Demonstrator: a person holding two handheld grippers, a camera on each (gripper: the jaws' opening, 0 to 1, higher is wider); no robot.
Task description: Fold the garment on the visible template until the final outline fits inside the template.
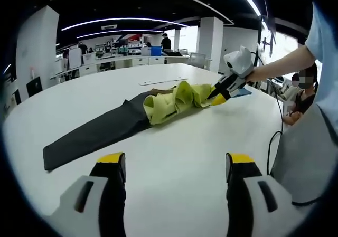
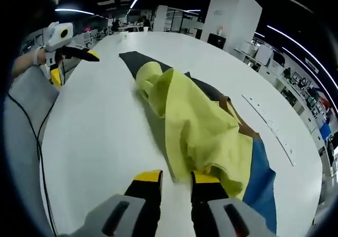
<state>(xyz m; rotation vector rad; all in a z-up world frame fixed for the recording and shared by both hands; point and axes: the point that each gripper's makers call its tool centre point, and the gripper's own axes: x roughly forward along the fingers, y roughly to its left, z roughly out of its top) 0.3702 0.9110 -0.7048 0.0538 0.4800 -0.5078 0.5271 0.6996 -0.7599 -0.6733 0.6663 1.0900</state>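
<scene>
A crumpled yellow garment [image 1: 174,102] [image 2: 200,126] lies on the far end of a long dark template mat [image 1: 95,134] [image 2: 134,62] on the white round table [image 1: 174,142]. A blue cloth [image 2: 262,181] [image 1: 244,92] and a brown piece [image 2: 232,109] show under the garment's near edge in the right gripper view. My right gripper [image 2: 177,178] [image 1: 217,98] is shut on the garment's edge, with its jaws close together. My left gripper [image 1: 176,160] [image 2: 87,54] stands open and wide above bare table, well short of the mat.
A thin white strip [image 1: 158,81] [image 2: 266,122] lies on the table beyond the garment. A black cable [image 2: 39,158] [image 1: 272,147] hangs off the table edge. A person [image 1: 303,92] sits at the right edge. Office desks stand far behind.
</scene>
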